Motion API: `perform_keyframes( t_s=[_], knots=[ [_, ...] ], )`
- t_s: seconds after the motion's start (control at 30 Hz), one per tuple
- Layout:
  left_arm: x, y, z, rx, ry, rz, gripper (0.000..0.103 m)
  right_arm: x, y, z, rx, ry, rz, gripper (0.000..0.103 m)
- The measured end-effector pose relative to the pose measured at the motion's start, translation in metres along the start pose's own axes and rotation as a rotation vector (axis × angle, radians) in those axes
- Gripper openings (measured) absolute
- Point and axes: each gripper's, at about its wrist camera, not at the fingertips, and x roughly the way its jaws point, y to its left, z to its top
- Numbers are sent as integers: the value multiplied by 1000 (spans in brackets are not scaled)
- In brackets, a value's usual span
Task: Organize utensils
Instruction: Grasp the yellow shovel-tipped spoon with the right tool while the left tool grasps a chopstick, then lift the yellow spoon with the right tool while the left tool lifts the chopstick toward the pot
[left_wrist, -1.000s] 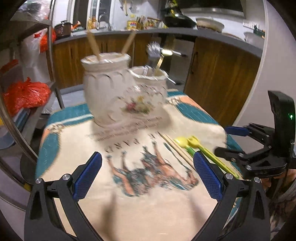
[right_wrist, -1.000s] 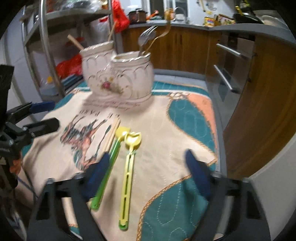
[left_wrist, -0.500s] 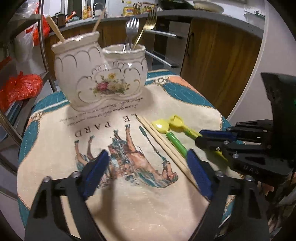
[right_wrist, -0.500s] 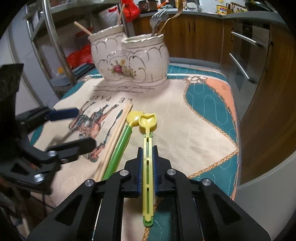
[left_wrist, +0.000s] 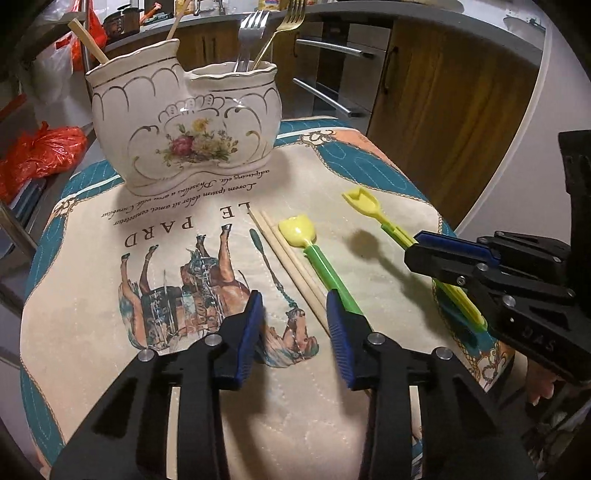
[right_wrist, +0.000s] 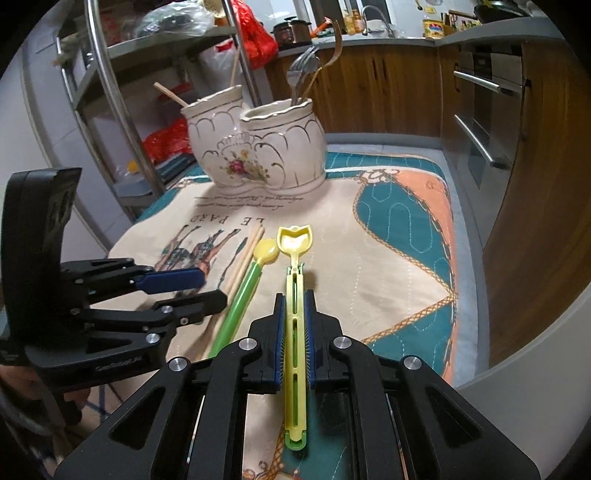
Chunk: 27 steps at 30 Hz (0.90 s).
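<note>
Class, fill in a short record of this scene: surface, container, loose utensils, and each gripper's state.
surface: printed cloth
container: twin ceramic holder, forks inside
loose utensils: chopsticks, green-handled spoon
right gripper: shut on yellow shovel
left gripper: closing, nothing gripped yet

Dim, warm indoor lighting from overhead. Soft shadows beside the yellow scoop (left_wrist: 364, 204) on the tabletop (left_wrist: 92, 332). Heavy fisheye bending with black corners. Slight blur on the left claw (left_wrist: 293, 325), closing.

Yellow shovel spoon (right_wrist: 294, 295), green-handled spoon (left_wrist: 317, 258), chopsticks (left_wrist: 286, 258)
</note>
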Motion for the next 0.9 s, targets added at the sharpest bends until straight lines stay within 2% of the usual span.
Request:
perform_keyframes(
  t_s=[0.07,0.23,0.27,0.33,0.47,0.67,0.9],
  knots=[
    [1,-2,1,-9,4,8,30,-1,1,-1,0,-2,3,11],
    [7,-5,8,-5,-9,63,30,-4,1,-4,7,-11,11,11],
    [9,-4,9,0,-11,76,27,-5,1,-5,6,-13,13,11],
    [13,-3,12,-2,-2,63,27,-7,3,-6,3,-17,12,11],
    [17,-4,16,29,2,74,12,-9,4,-8,8,-20,10,10],
    [16,10,20,83,41,8,10,-9,0,-11,17,-16,-16,11],
    [5,30,11,169,102,-40,5,2,-4,-12,5,43,-90,11]
  ],
)
